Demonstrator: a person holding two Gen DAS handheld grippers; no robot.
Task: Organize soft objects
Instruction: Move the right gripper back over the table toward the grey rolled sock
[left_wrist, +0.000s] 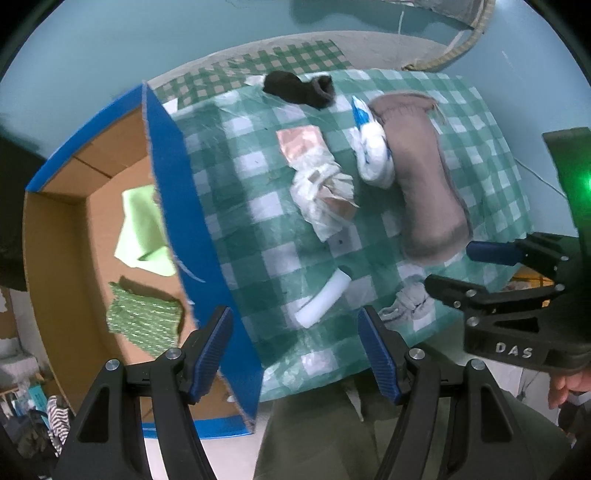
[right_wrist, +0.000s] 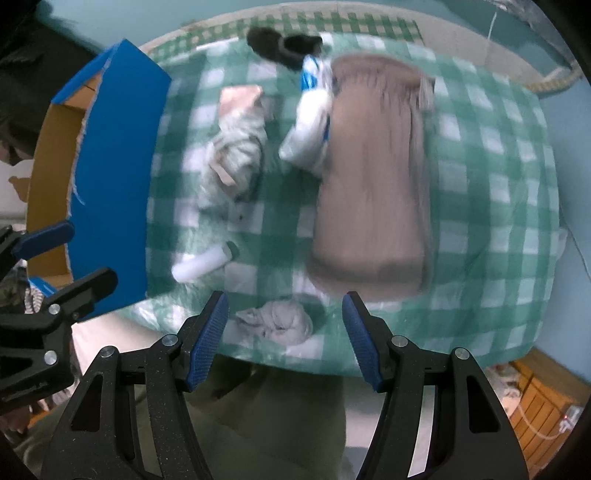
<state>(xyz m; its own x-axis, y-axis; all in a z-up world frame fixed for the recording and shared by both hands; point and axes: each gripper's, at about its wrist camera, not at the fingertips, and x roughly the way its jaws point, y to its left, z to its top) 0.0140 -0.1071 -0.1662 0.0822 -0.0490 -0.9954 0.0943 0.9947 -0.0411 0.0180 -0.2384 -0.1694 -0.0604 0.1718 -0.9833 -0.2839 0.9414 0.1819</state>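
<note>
Soft things lie on a green checked tablecloth (left_wrist: 266, 236): a taupe padded pouch (left_wrist: 424, 177) (right_wrist: 373, 177), a black sock (left_wrist: 299, 90), a white-and-blue cloth (left_wrist: 371, 151), a pink packet in crumpled white wrap (left_wrist: 321, 177), a white roll (left_wrist: 323, 302) (right_wrist: 203, 266) and a grey crumpled cloth (right_wrist: 280, 321). My left gripper (left_wrist: 295, 354) hangs open over the near table edge, just short of the white roll, with nothing in it. The right gripper (right_wrist: 284, 339) is open too, with the grey cloth below its fingertips, not pinched.
A cardboard box with blue outer walls (left_wrist: 177, 206) stands left of the table; a light green cloth (left_wrist: 144, 229) and a green knitted piece (left_wrist: 144, 321) lie inside. The person's olive trousers (right_wrist: 258, 424) are below. A wooden crate (right_wrist: 539, 406) sits on the floor at right.
</note>
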